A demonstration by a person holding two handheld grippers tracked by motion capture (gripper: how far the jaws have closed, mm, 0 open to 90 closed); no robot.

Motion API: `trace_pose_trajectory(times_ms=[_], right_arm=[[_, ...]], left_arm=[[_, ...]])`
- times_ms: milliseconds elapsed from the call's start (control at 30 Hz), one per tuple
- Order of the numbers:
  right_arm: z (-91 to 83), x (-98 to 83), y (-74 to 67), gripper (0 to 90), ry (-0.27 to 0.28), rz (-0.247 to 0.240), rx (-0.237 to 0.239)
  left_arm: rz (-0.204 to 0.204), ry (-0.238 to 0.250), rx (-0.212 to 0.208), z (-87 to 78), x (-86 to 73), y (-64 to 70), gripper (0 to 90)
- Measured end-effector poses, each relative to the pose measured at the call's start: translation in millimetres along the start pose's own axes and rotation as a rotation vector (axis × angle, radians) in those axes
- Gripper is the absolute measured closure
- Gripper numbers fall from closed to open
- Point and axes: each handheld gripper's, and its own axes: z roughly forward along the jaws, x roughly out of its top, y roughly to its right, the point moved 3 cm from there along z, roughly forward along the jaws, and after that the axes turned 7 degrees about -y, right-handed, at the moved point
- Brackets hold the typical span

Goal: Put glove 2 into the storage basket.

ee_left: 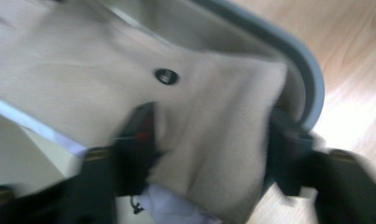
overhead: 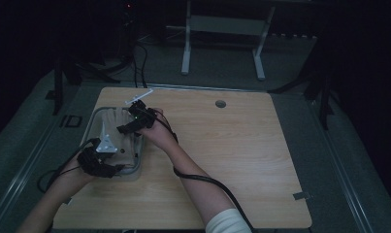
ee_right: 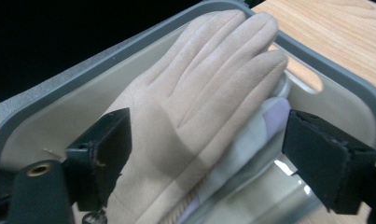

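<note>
The left gripper [overhead: 116,148] sits low at the left, the left hand [overhead: 81,170] wrapped round its body, forearm bare and slanting in from the bottom left corner. Its jaws stand apart. The right gripper [overhead: 127,127] points leftward, gripped by the right hand [overhead: 156,131]; the right forearm runs in from below, a pale sleeve at the elbow. Its jaws are spread wide.

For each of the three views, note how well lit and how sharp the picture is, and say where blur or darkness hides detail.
High view: dim, surroundings nearly black, the tray hard to read. Left gripper view: bright but motion-blurred, the beige glove and jaws smeared. Right gripper view: evenly lit and sharp on the glove's fingers, black beyond the tray rim.
</note>
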Motion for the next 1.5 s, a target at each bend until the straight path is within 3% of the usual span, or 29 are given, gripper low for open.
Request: trace_pose_trajectory(times_ms=[67, 100, 167, 267, 500, 900, 1200, 1500], right_arm=[[-6.4, -2.5, 0.9, 15.9, 0.006, -0.008, -0.004], [-10.2, -4.3, 1.3, 16.1, 0.013, -0.012, -0.009], [-15.4, -8.3, 1.8, 16.1, 0.023, -0.027, -0.016], [-21.8, -14.2, 2.7, 15.6, 0.034, -0.055, -0.031], [-39.0, -30.1, 11.7, 15.0, 0.045, -0.084, -0.069], [-66.1, -60.7, 24.5, 14.9, 0.049, -0.107, -0.107], [-86.6, -91.0, 34.5, 14.9, 0.058, -0.093, -0.126], [-95.9, -139.8, 50.4, 15.0, 0.022, -0.056, -0.138]], left_arm=[[-0.022, 0.039, -0.023, -4.8, 1.8, -0.7, 26.7], [-0.022, 0.05, -0.014, -6.0, 2.8, -0.5, 20.1], [-0.019, 0.091, -0.008, -8.7, 6.1, 1.8, 16.0], [-0.022, 0.161, -0.063, -10.7, 13.0, 8.9, 14.8], [0.005, 0.233, -0.123, -10.2, 30.4, 26.9, 14.8], [0.077, 0.254, -0.186, 3.2, 50.4, 58.5, 14.8], [0.129, 0.252, -0.226, 14.8, 58.4, 78.5, 14.9], [0.143, 0.243, -0.258, 33.9, 61.6, 97.1, 14.8]])
